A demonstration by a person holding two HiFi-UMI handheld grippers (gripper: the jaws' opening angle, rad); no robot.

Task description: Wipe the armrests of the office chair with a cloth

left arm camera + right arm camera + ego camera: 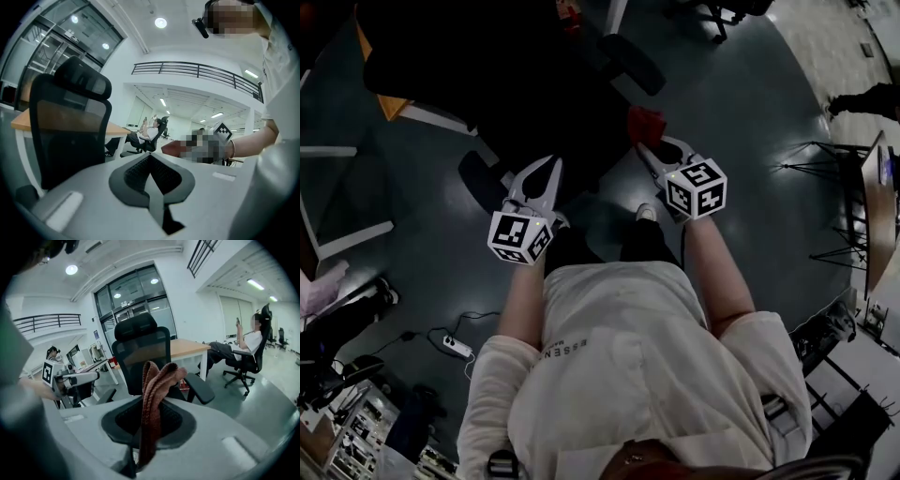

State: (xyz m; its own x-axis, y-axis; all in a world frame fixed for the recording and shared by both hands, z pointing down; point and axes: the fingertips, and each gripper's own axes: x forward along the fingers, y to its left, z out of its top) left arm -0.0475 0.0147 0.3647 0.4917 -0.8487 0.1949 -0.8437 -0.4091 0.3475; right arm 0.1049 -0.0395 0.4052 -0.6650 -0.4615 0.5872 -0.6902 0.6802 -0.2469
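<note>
Centre-left in head view: left gripper (546, 169), jaws together, nothing between. Just left of it, near armrest (481, 180) of chair (525, 84); far armrest (632, 63) at upper centre. Right of centre: right gripper (649, 148) clamped on folded red cloth (645, 123), sticking up past the jaws, apart from the chair. Probably approach stage, no wiping begun. Best to lower cloth flat onto an armrest pad, press lightly, drag along full length, keep grip firm; steady chair with free gripper if rolling. Glossy dark floor (750, 122), power strip (457, 349) lower left, tripod (825, 155) at right; open office with desk (187, 348).
</note>
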